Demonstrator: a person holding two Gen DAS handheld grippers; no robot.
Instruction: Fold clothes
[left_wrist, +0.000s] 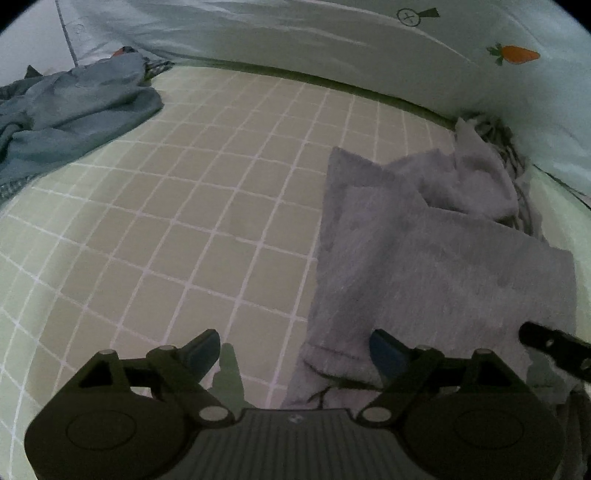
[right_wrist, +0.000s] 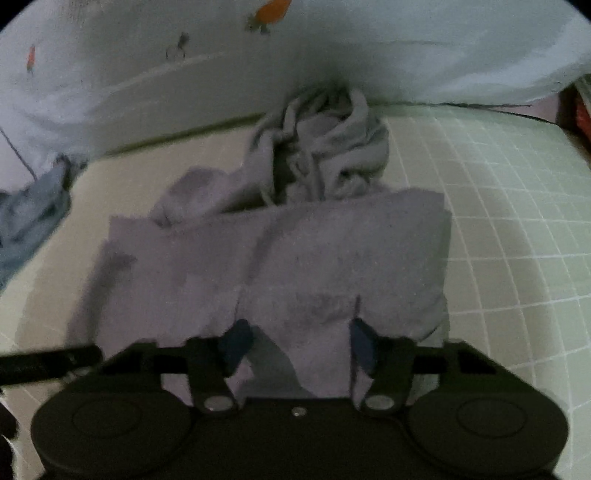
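A grey fuzzy garment (left_wrist: 424, 258) lies partly folded on the green grid sheet, its far end bunched up (right_wrist: 332, 147) against the quilt. My left gripper (left_wrist: 295, 350) is open at the garment's left near corner, the right finger (left_wrist: 384, 350) over the cloth and the left finger (left_wrist: 205, 350) over bare sheet. My right gripper (right_wrist: 300, 341) is open low over the folded garment (right_wrist: 295, 266), with cloth lying between its fingers; nothing looks pinched. A dark bar-like tip of each tool shows in the other's view.
A crumpled blue-grey garment (left_wrist: 74, 107) lies at the far left of the bed. A pale quilt with carrot prints (left_wrist: 513, 54) rises along the back. The green grid sheet (left_wrist: 184, 221) stretches left of the grey garment. The bed's right edge (right_wrist: 569, 140) shows.
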